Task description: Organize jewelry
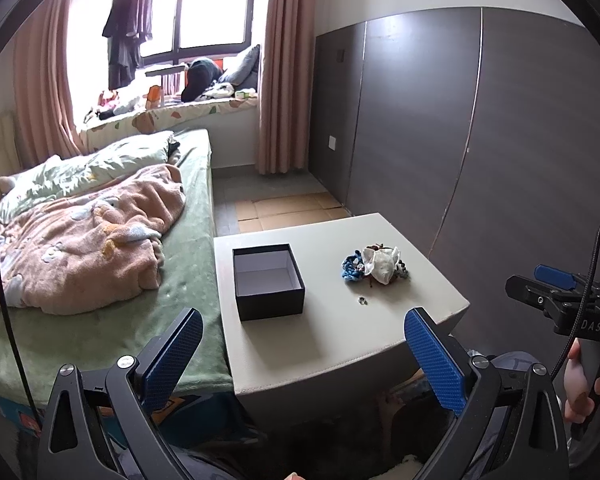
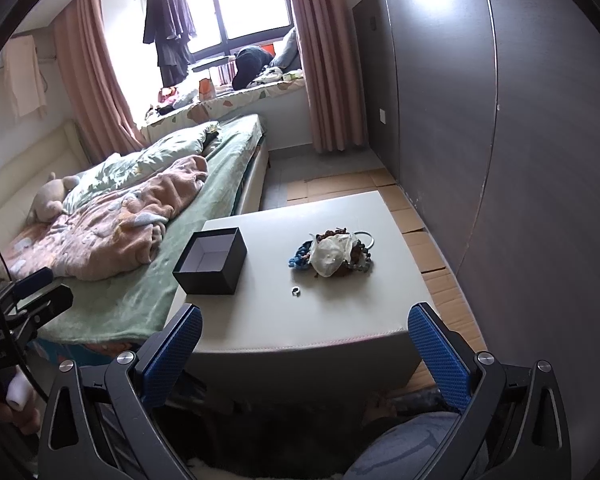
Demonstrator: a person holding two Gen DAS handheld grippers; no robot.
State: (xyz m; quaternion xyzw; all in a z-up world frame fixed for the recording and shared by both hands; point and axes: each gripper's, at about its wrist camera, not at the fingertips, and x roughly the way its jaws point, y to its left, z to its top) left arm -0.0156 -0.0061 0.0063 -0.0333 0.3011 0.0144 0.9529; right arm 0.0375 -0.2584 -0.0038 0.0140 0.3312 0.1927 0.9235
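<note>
The jewelry pile (image 2: 332, 254) lay on the table (image 2: 340, 320), a ring (image 2: 296, 291) just before it — the open, empty box (image 2: 211, 261) sat apart, toward the bed (image 2: 148, 280). Both grippers — left (image 1: 304, 354), right (image 2: 305, 354) — hung wide short of the table, holding nothing.

Matt black cardboard box (image 1: 268, 280) on smooth leather-look table (image 1: 340, 340)

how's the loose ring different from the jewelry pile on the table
The ring is one small silvery piece lying alone; the jewelry pile is a heap of many pieces, with blue and brown beads and a whitish pouch on top. The ring sits nearer the grippers, the pile farther back. Both rest on the pale table, right of the open black box, outside it and untouched.
</note>
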